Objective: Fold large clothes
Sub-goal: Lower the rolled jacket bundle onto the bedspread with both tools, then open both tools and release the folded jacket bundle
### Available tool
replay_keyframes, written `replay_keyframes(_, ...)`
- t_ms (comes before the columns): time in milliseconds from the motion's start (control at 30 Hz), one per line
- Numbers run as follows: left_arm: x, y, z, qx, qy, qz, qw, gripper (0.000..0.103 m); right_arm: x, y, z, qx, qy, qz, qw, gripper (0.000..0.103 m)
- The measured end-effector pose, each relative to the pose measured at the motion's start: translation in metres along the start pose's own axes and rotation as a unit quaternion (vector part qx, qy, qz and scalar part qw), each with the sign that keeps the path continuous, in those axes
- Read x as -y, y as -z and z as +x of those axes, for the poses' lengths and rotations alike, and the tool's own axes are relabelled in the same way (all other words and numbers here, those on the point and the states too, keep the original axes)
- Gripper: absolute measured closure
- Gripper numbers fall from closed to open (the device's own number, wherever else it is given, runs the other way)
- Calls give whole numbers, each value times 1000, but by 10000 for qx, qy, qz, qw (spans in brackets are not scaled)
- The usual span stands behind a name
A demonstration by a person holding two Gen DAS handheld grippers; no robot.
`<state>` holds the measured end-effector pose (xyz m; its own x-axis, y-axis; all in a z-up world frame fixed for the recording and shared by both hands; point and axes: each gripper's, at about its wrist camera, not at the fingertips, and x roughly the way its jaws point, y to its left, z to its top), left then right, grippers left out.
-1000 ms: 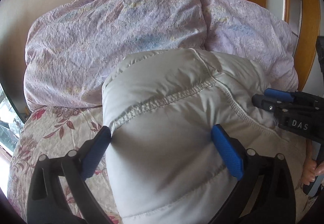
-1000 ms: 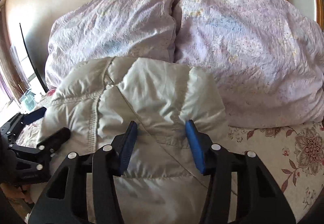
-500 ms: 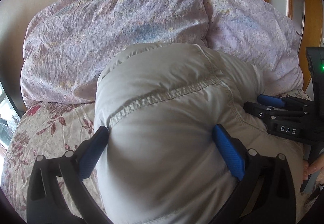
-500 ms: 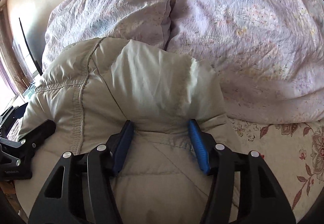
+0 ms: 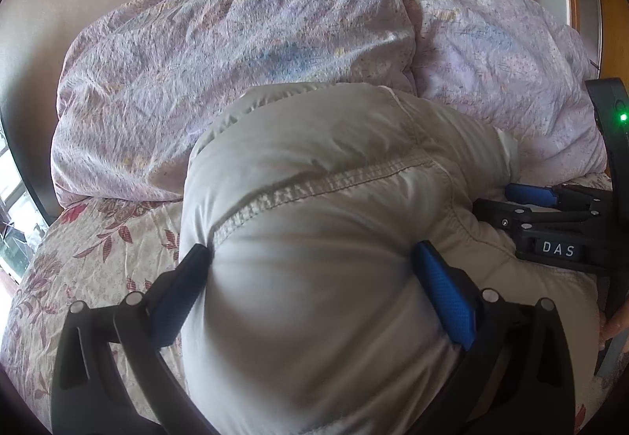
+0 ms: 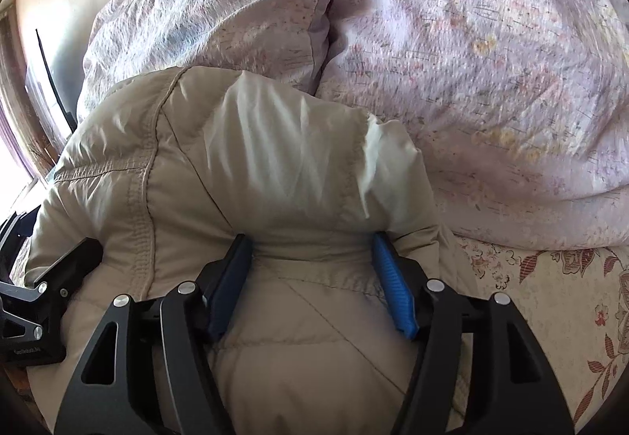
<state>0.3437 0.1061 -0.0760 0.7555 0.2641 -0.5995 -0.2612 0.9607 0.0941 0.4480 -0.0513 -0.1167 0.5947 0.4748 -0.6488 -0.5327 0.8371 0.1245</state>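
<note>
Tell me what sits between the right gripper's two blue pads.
A bunched fold of the beige padded jacket fills the gap between the right gripper's pads, whose jaws have just been opening; the right wrist view shows it.

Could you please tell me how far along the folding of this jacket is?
Done: the padded jacket is bundled compactly on the bed. In hand: the left tool squeezes it; the right tool, jacket between its jaws, has just been opening. Left: probably releasing both.
</note>
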Motion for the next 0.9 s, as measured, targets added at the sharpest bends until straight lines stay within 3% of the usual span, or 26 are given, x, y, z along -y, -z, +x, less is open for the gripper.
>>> replay_keyframes(100, -6, -8, -14, 43, -61, 94, 9999, 2, -6, 0, -17, 163, 215, -119, 9996, 39)
replay_keyframes(167, -13, -16, -19, 202, -298, 103, 9993, 2, 3, 4, -17, 201, 99, 60, 9997, 38)
replay_keyframes(333, -21, -22, 0, -137, -11, -90, 9999, 2, 12, 8, -6, 250, -71, 347, 9991, 36)
replay_keyframes(500, -15, -13, 13, -36, -14, -130, 9999, 2, 16, 8, 4, 281, -97, 493, 9983, 33)
replay_keyframes(600, -14, -13, 5, -25, -69, 11, 10000, 2, 10, 7, -8, 197, 151, 451, 9987, 33)
replay_keyframes(767, -19, -1, -33, 164, -90, 203, 9996, 2, 1, 23, -51, 319, -51, 444, 9985, 33)
replay_keyframes(900, -15, 1, -18, 14, 5, 141, 9999, 2, 9, 35, -34, 62, 7, 607, 9981, 27)
